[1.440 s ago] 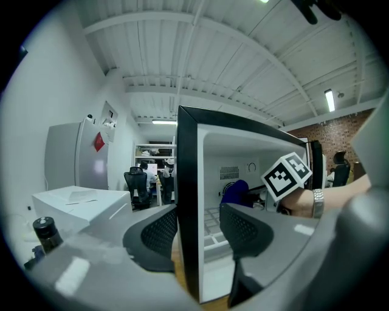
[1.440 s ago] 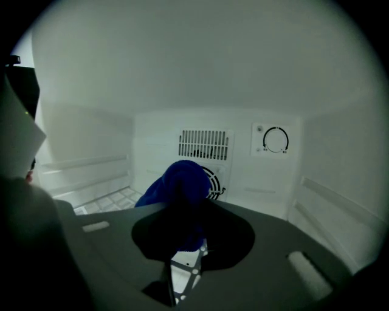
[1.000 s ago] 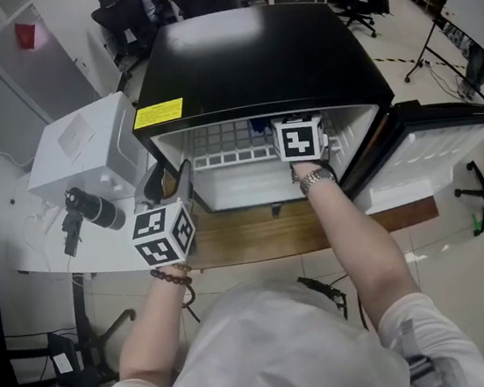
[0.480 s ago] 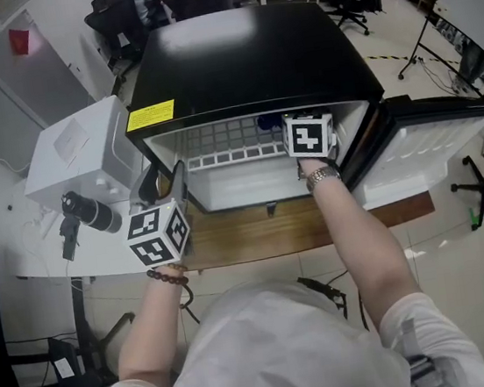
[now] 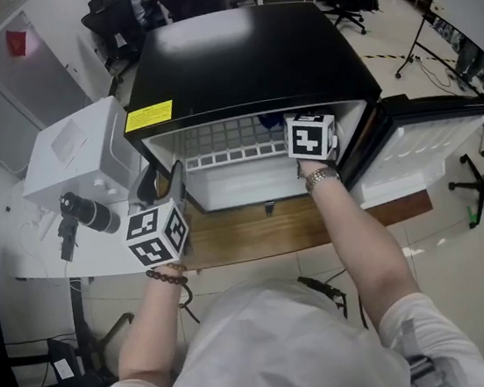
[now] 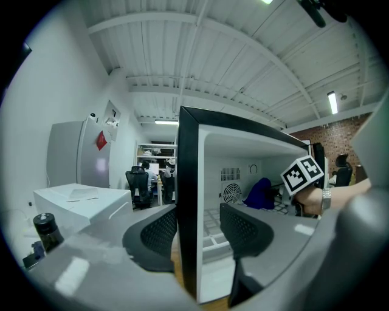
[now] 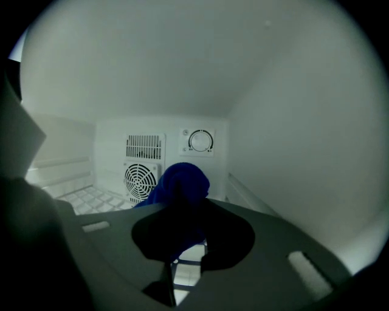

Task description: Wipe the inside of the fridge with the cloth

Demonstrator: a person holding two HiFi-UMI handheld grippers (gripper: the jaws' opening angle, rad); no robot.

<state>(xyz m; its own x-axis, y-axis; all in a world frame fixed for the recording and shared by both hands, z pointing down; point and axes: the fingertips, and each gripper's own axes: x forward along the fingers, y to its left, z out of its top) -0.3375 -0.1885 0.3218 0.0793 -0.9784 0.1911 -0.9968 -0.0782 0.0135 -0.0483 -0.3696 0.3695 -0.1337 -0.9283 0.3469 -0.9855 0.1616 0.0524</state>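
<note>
fridge [image 5: 242,55]: small and black-topped, standing on a wooden table [image 5: 248,236]. Its door [image 5: 435,149] is swung open at the fridge's 3 o'clock, and the white interior faces the person.

cloth [image 7: 180,181]: dark blue and bunched into a lump. It is inside the fridge above the wire shelf [image 5: 218,147], in the right half of the cavity. From the head view only a scrap of blue shows, at 10 o'clock of the right marker cube.

right tool [image 7: 185,234]: clenched on the cloth, which bulges past the tips toward 12 o'clock. The tool reaches into the fridge close to the right inner wall. The hand with its wristwatch [image 5: 320,178] is at the opening.

rear wall: a round fan grille [image 7: 138,179] sits at 9 o'clock of the cloth and a dial [image 7: 200,141] at 12 o'clock. Whether the cloth touches this wall cannot be told.

left tool [image 6: 197,228]: released, with the jaws apart astride the front edge of the fridge's left wall [image 6: 187,200]. The inner jaw stands clear of the wall. The outer jaw is just beside the black face, and contact there is unclear.

surroundings: a white box [image 5: 77,152] stands at 9 o'clock of the fridge, with a black cylinder [image 5: 94,212] at the box's 6 o'clock. Office chairs [image 5: 118,23] are on the floor beyond, at 11 o'clock.
</note>
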